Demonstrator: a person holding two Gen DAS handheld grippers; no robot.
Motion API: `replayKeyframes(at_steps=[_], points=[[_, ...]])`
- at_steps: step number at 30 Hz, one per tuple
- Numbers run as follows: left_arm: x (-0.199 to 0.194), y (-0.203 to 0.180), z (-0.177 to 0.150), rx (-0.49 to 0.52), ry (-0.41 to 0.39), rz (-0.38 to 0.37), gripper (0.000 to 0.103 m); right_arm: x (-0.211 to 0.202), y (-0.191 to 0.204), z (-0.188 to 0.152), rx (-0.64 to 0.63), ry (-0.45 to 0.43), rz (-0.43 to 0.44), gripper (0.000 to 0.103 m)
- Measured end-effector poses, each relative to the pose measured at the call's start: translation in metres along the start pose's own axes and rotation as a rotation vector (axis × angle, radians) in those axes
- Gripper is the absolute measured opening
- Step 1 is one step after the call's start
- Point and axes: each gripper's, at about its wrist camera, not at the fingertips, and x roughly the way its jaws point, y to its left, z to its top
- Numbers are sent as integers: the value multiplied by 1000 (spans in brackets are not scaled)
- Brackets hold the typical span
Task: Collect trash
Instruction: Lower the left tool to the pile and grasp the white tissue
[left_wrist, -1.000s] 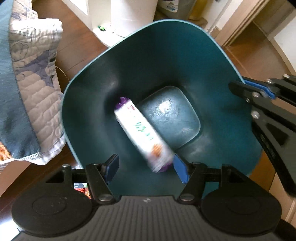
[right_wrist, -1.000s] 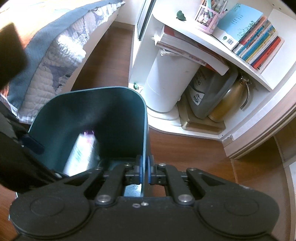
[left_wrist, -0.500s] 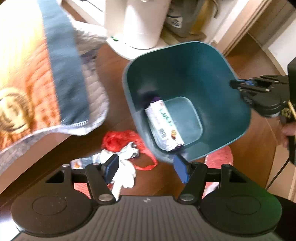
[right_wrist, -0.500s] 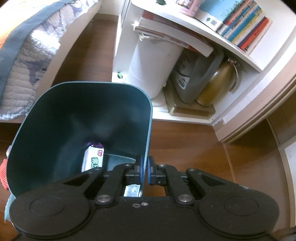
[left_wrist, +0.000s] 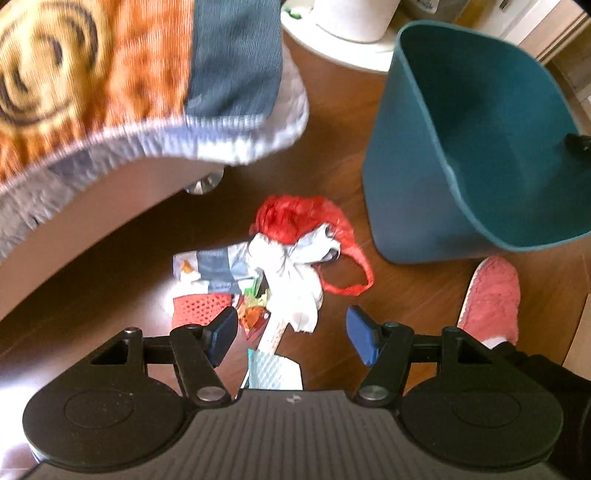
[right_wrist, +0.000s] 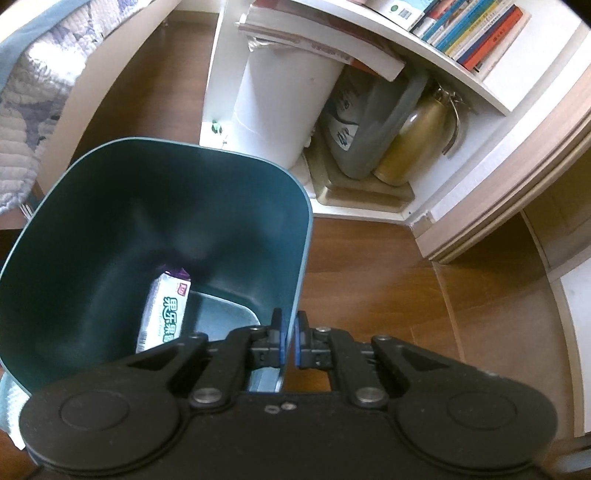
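Observation:
A teal bin (left_wrist: 476, 155) stands on the wooden floor. My right gripper (right_wrist: 290, 341) is shut on its near rim (right_wrist: 295, 295), and a white snack packet (right_wrist: 166, 310) lies inside on the bottom. A heap of trash sits on the floor left of the bin: a red plastic bag (left_wrist: 295, 218), crumpled white tissue (left_wrist: 291, 273), a red net piece (left_wrist: 199, 308) and wrappers (left_wrist: 210, 267). My left gripper (left_wrist: 290, 334) hangs open above the near end of that heap, pointing down, with nothing between its fingers.
A bed with an orange and blue quilt (left_wrist: 110, 85) overhangs the floor at upper left. A person's foot in a pink slipper (left_wrist: 491, 295) is right of the trash. A white bin (right_wrist: 280, 103), jugs and a bookshelf (right_wrist: 465, 33) stand behind the teal bin.
The left gripper has moved away from above the bin, leftwards over the floor trash; the snack packet stays in the bin. The right gripper keeps its hold on the rim, shifting slightly.

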Motion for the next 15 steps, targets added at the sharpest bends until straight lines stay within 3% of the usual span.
replayKeyframes(at_steps=[15], points=[[42, 5, -17, 2, 35, -36, 64, -2, -3, -1, -25, 6, 15, 5]])
